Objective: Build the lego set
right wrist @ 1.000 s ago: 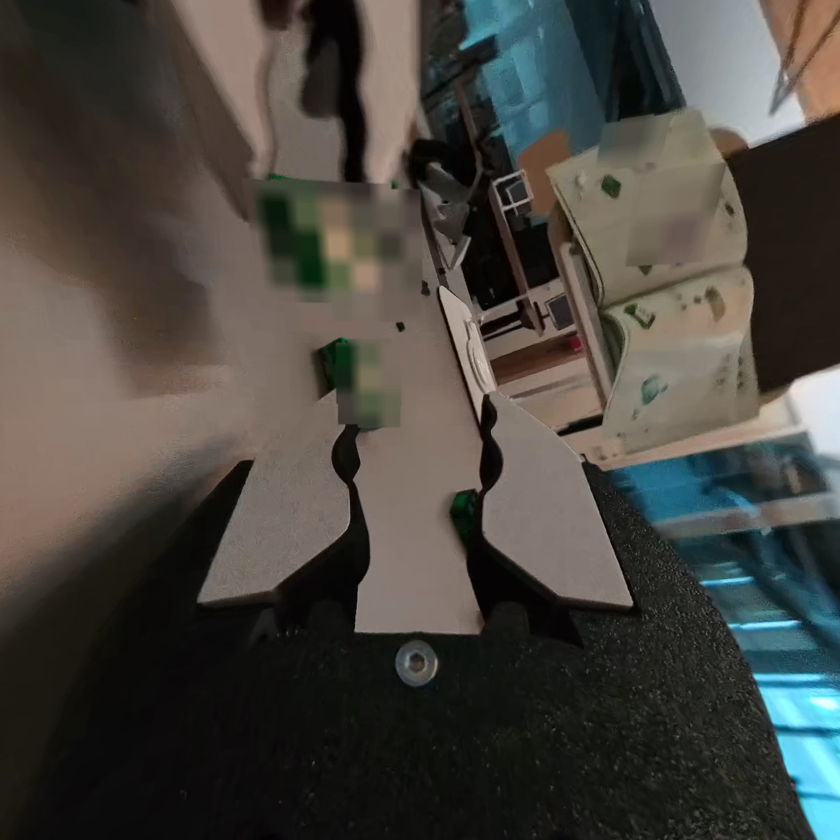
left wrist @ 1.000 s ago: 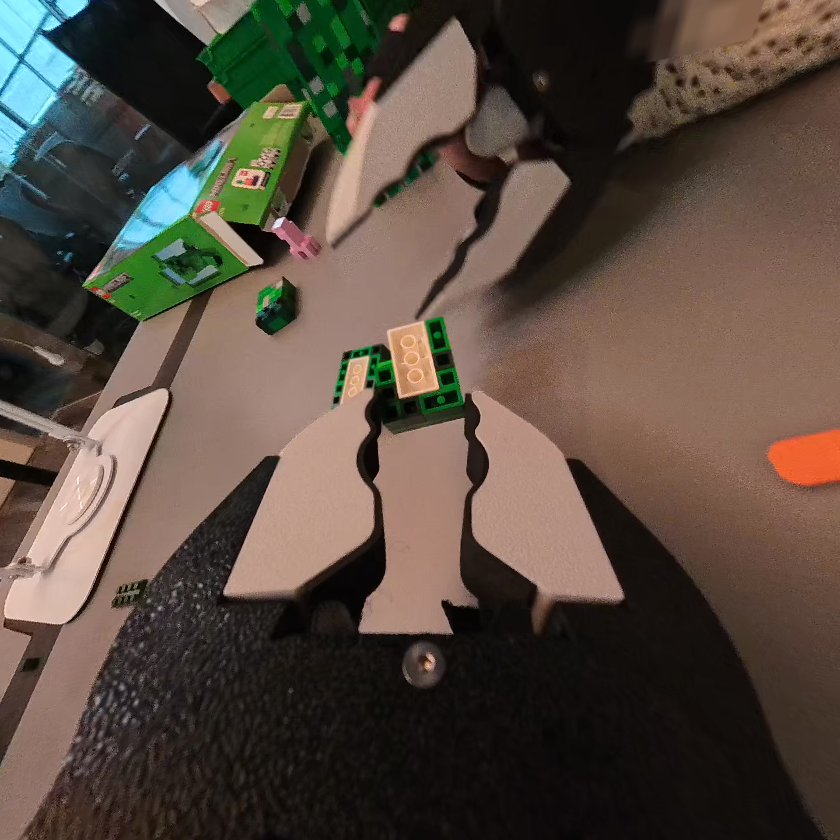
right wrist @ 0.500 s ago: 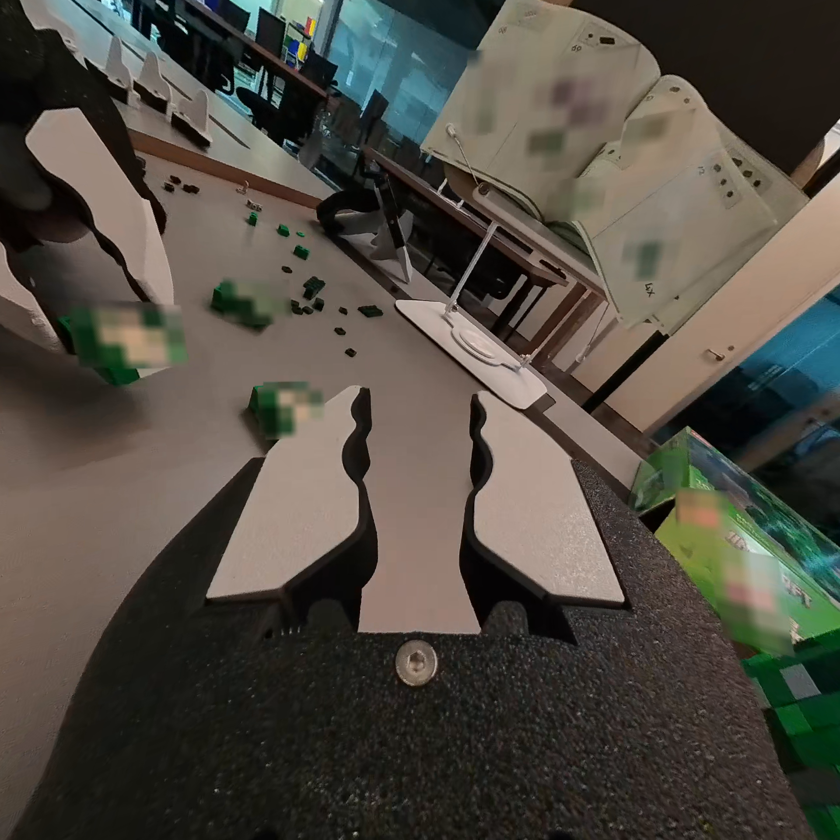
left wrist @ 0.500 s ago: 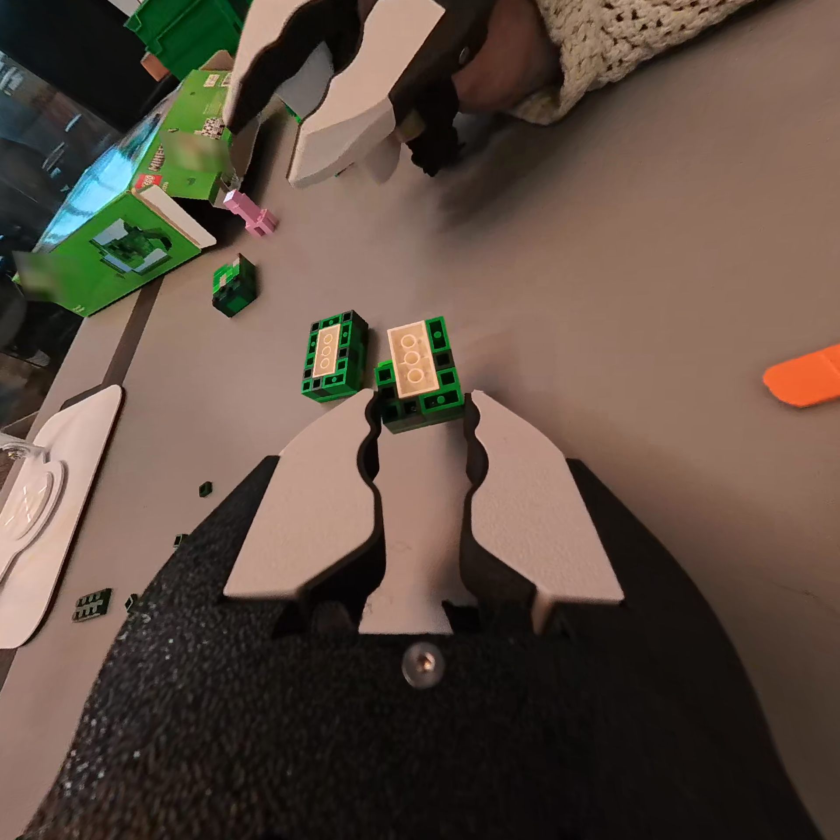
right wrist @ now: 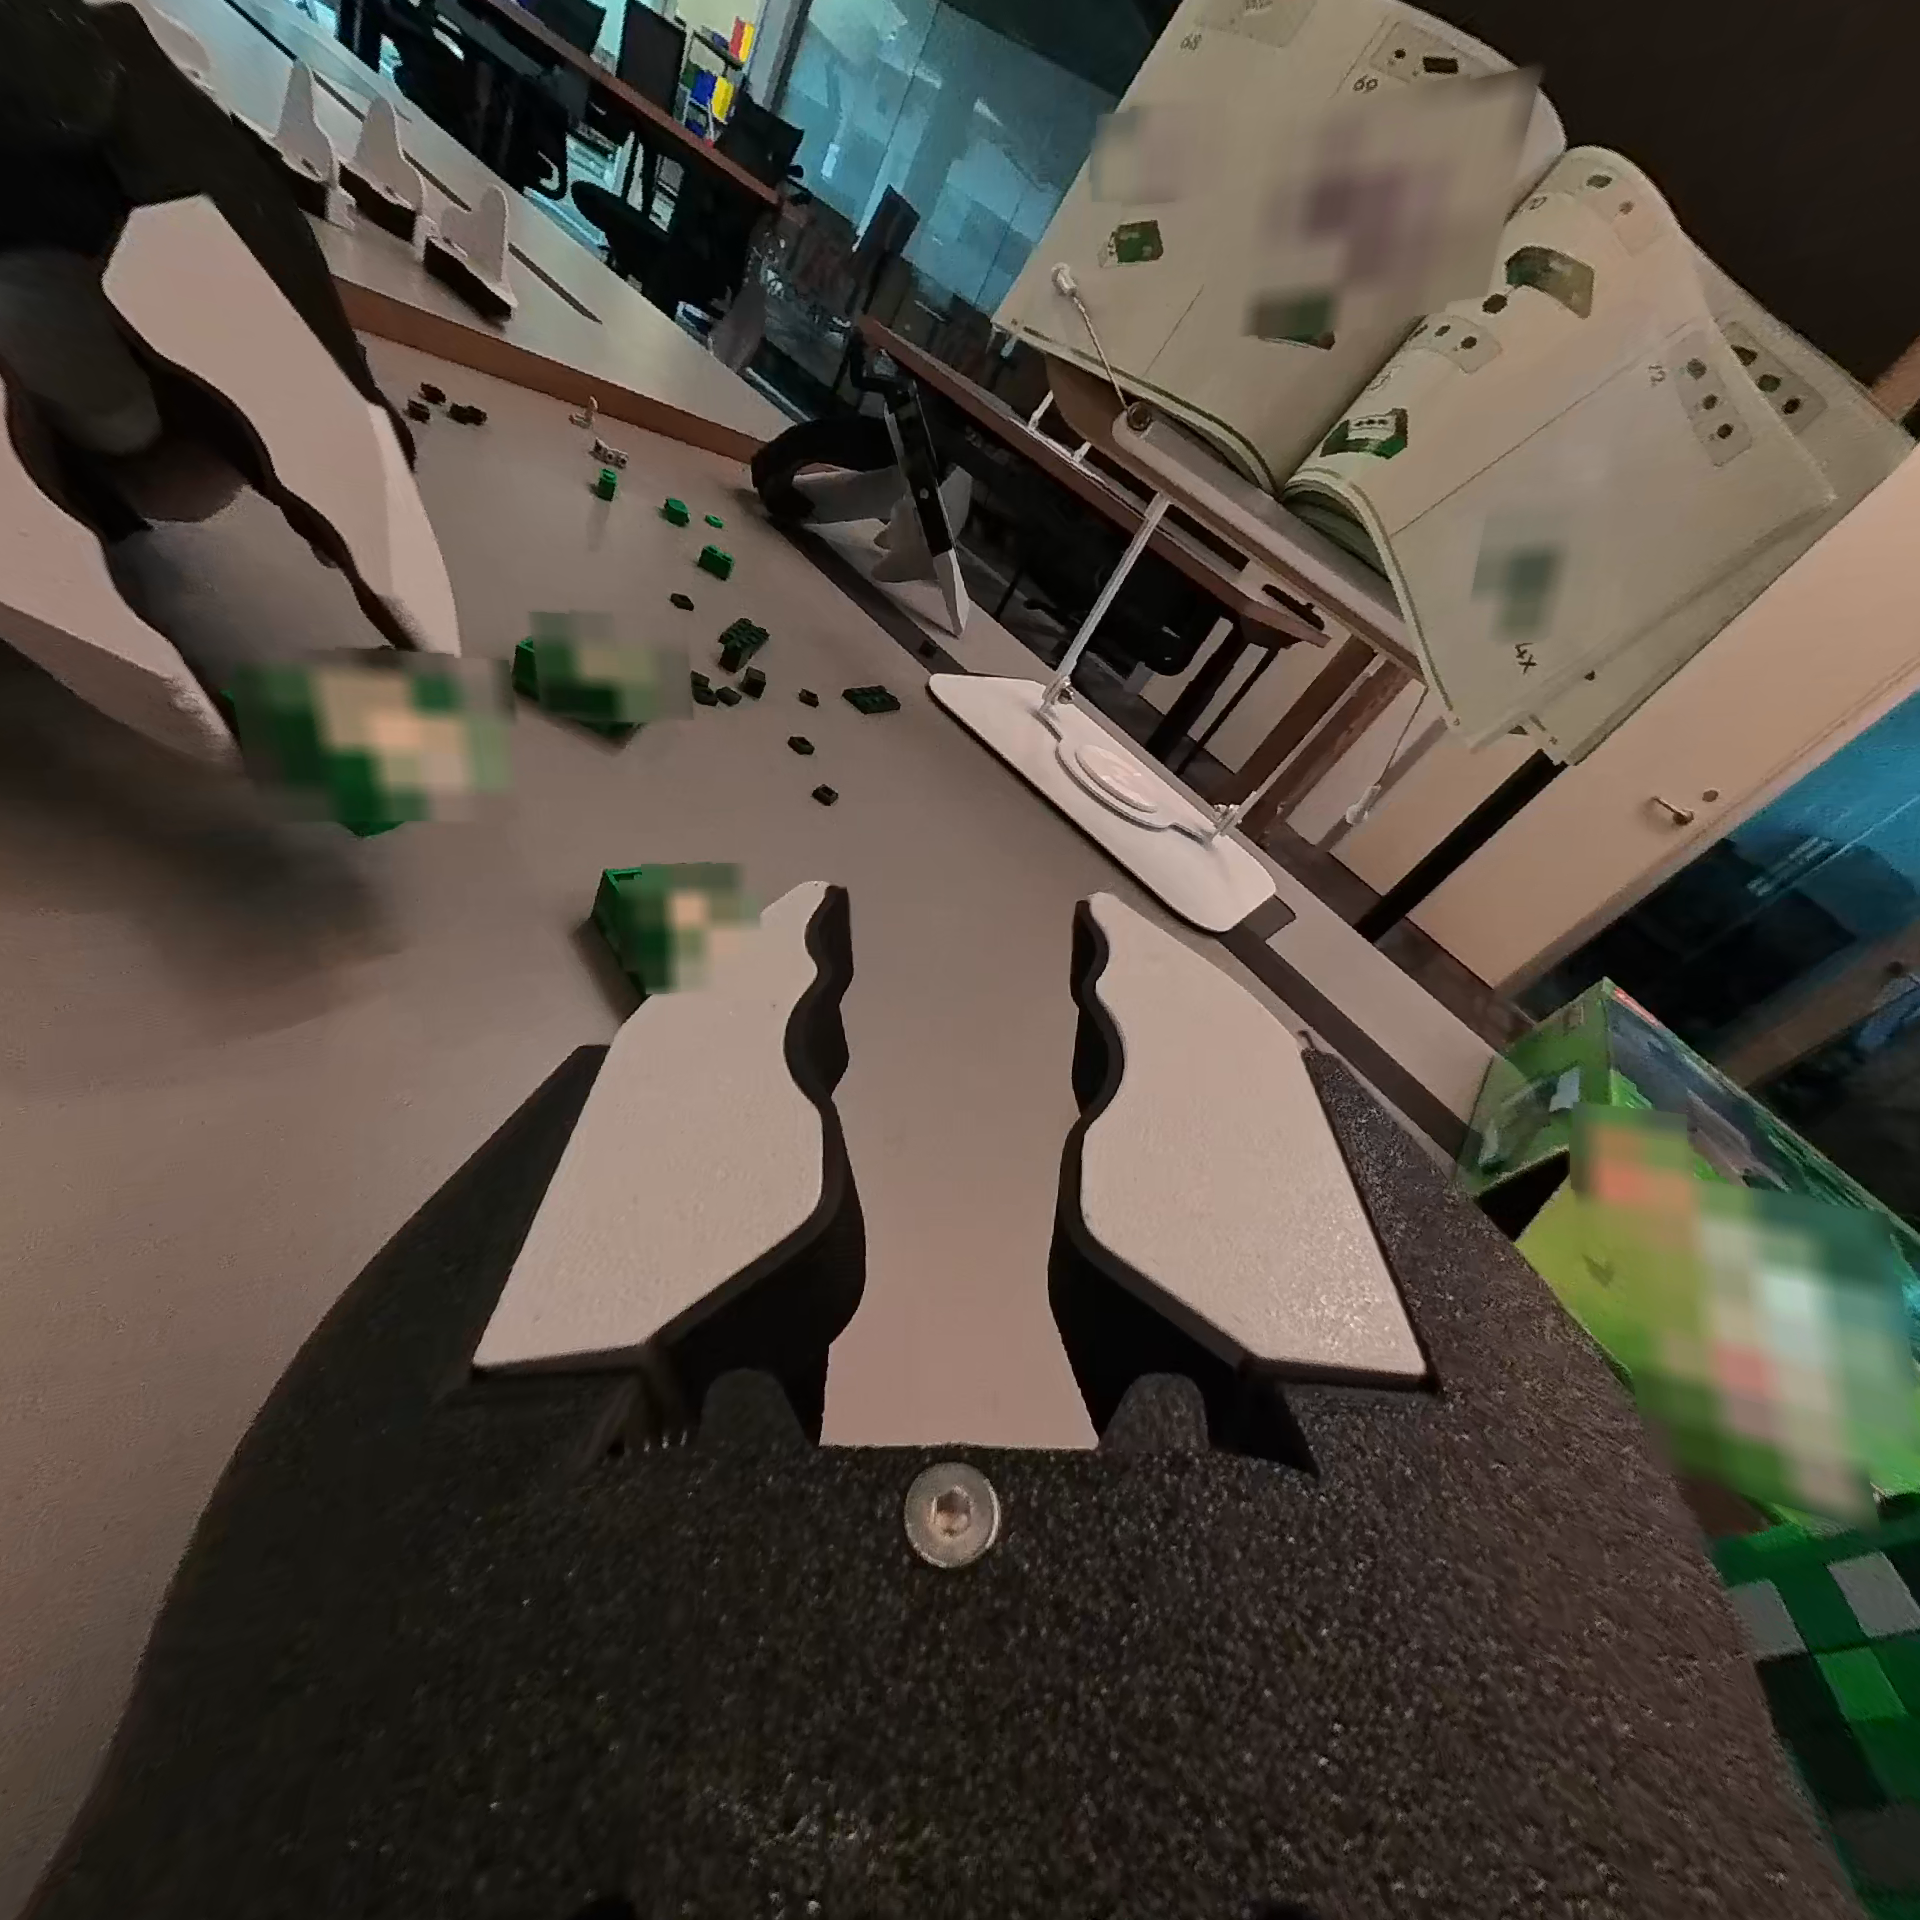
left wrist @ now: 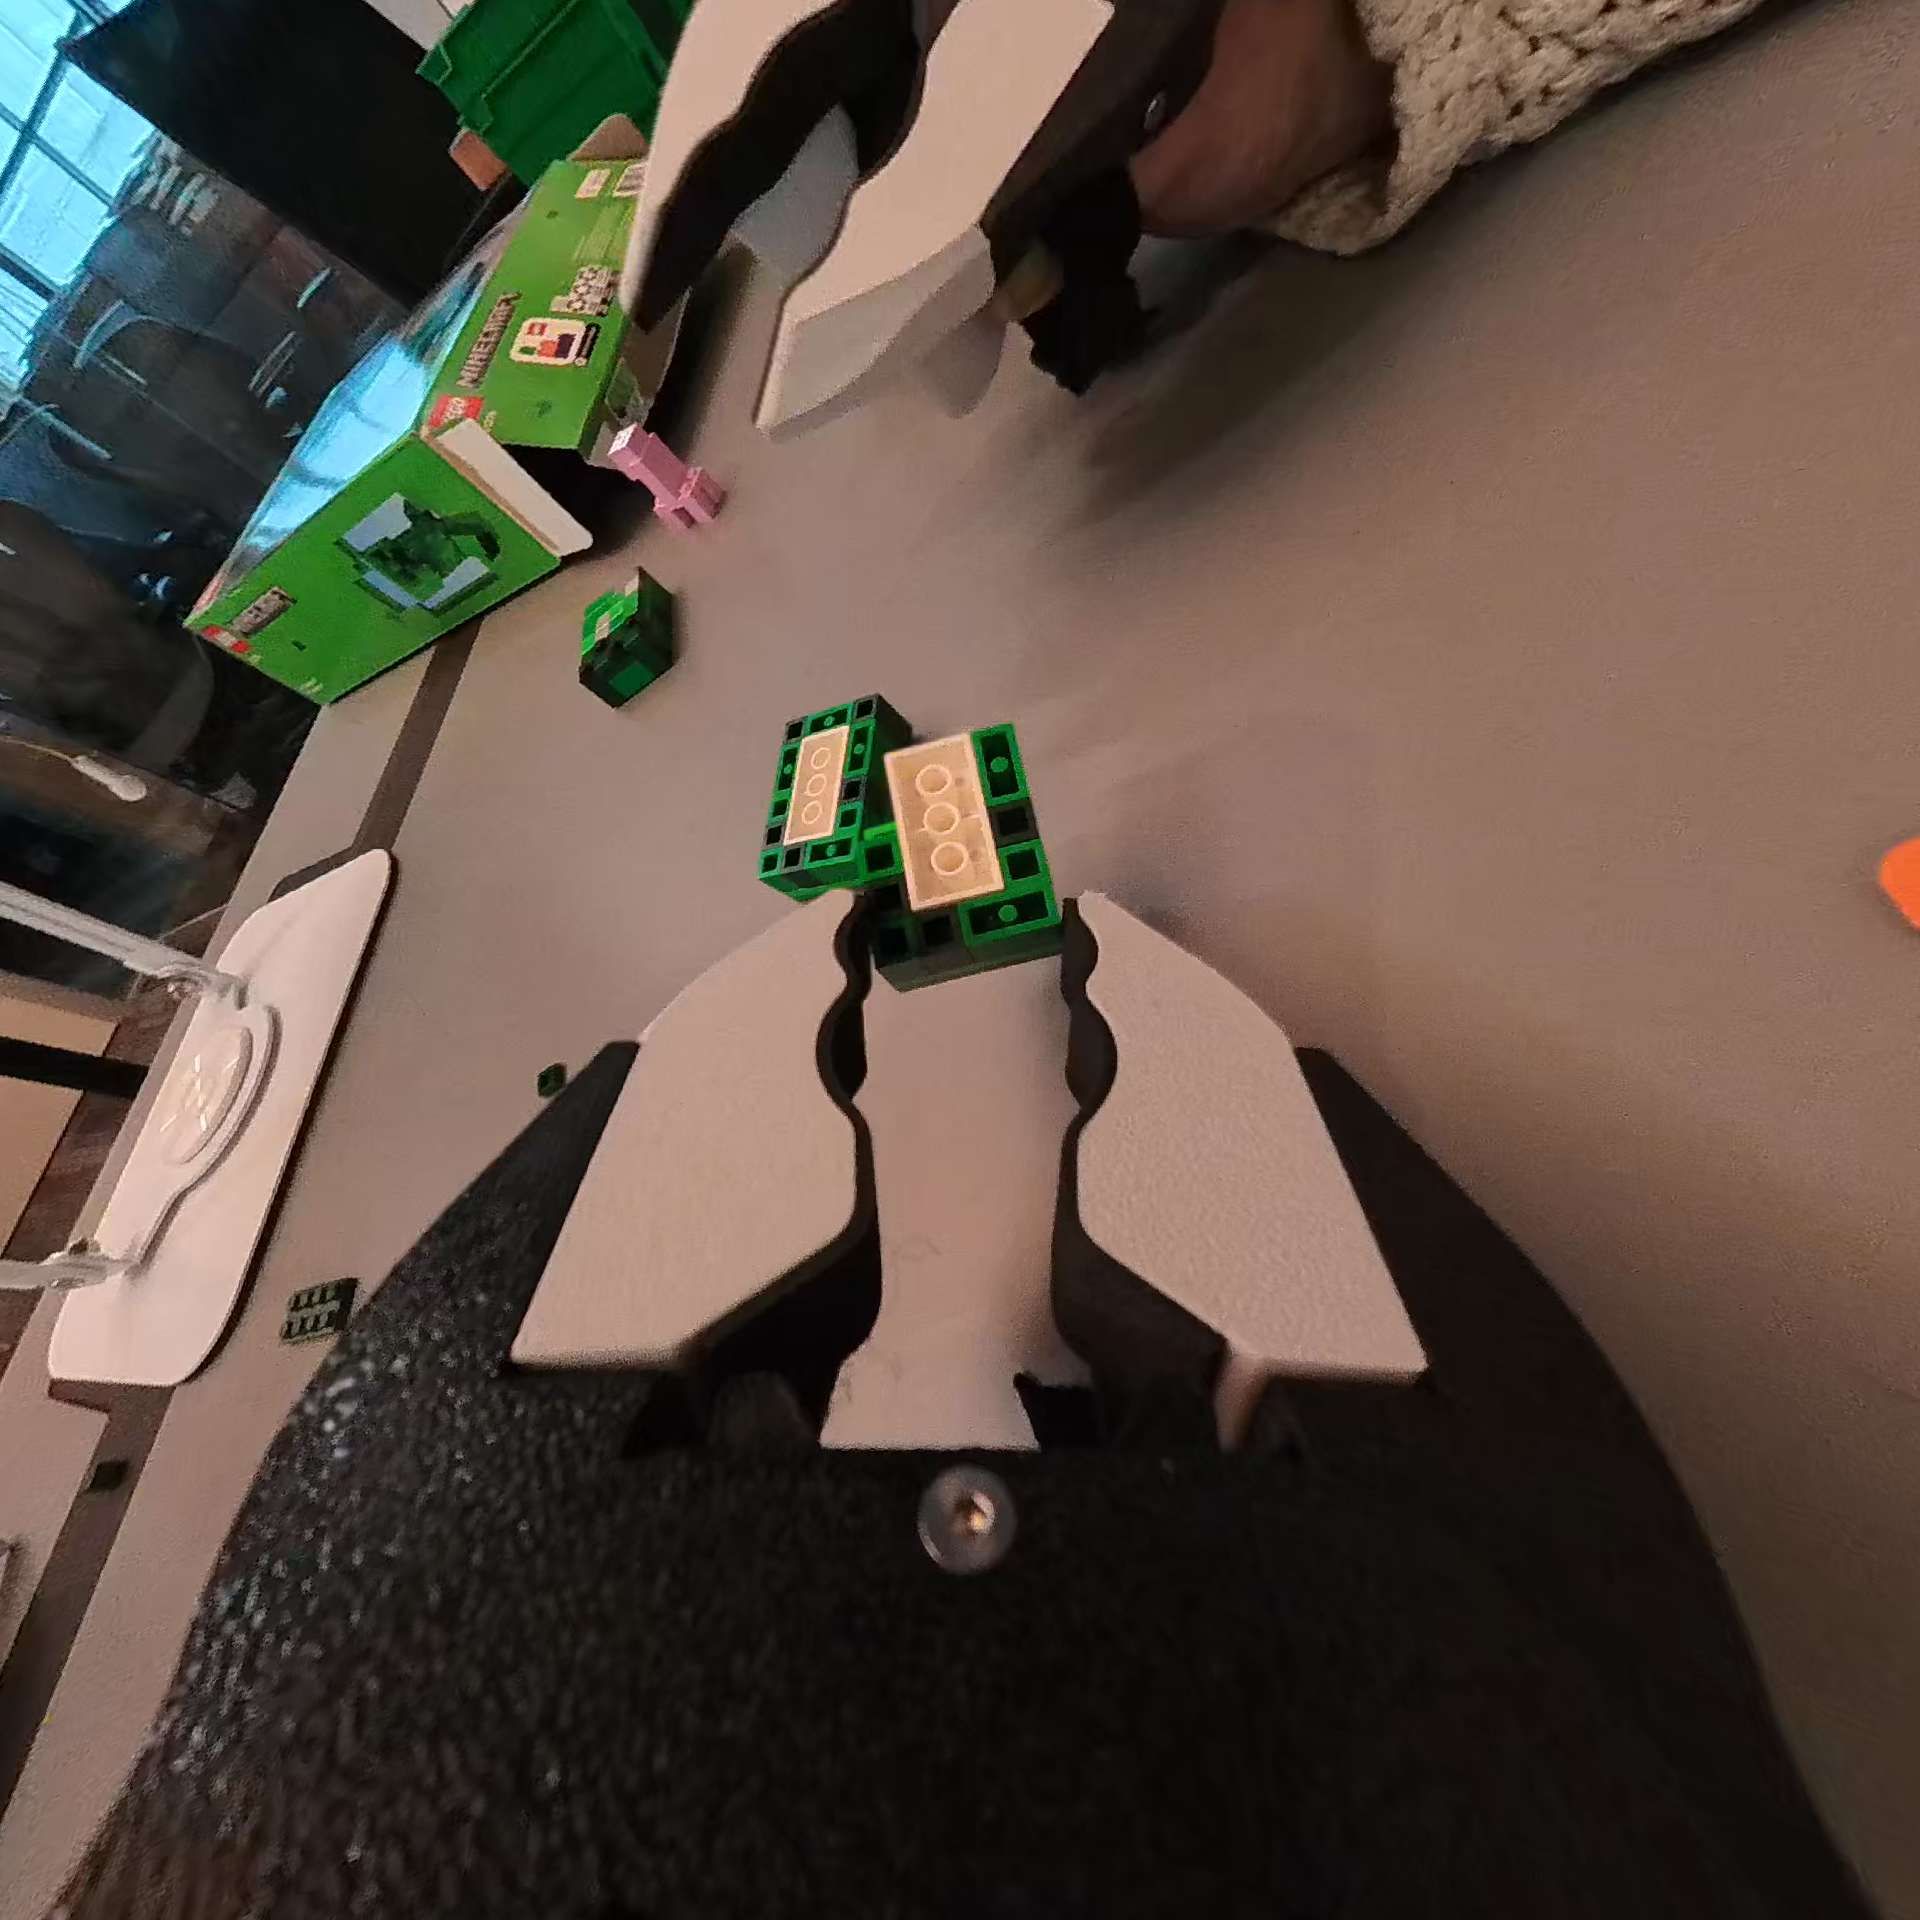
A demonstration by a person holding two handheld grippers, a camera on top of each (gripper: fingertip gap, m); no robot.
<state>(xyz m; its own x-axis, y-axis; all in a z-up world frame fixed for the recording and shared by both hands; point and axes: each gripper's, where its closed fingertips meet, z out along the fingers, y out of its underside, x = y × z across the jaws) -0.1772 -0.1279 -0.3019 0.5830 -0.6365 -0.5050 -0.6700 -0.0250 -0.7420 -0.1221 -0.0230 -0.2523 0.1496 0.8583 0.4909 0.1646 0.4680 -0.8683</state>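
My left gripper [left wrist: 961,909] is shut on a green lego block with a white studded top [left wrist: 961,831], pinched at the fingertips and held just above the grey table [left wrist: 1455,727]. In the right wrist view the same gripper and block [right wrist: 364,738] show at the upper left. A second green block with a white top [left wrist: 826,800] lies on the table just left of the held one. My right gripper [right wrist: 956,909] is open and empty; in the left wrist view it [left wrist: 810,208] hovers beyond the blocks. A small dark green cube [right wrist: 665,925] sits by its left fingertip.
A green set box [left wrist: 416,499], a pink pig figure [left wrist: 665,473] and a green bin [left wrist: 540,62] stand at the far left. An open instruction booklet [right wrist: 1455,312] rests on a white stand [right wrist: 1122,800]. Several small loose pieces [right wrist: 743,644] lie beyond. An orange tool [left wrist: 1901,883] lies at right. My left tips are about 30 centimeters from the pink pig figure [left wrist: 665,473], my right tips only 15 centimeters.
My right gripper has drawn back from the block held by my left gripper and swung round. A small green piece seen at its right finger a second ago is gone. The left keeps its block.
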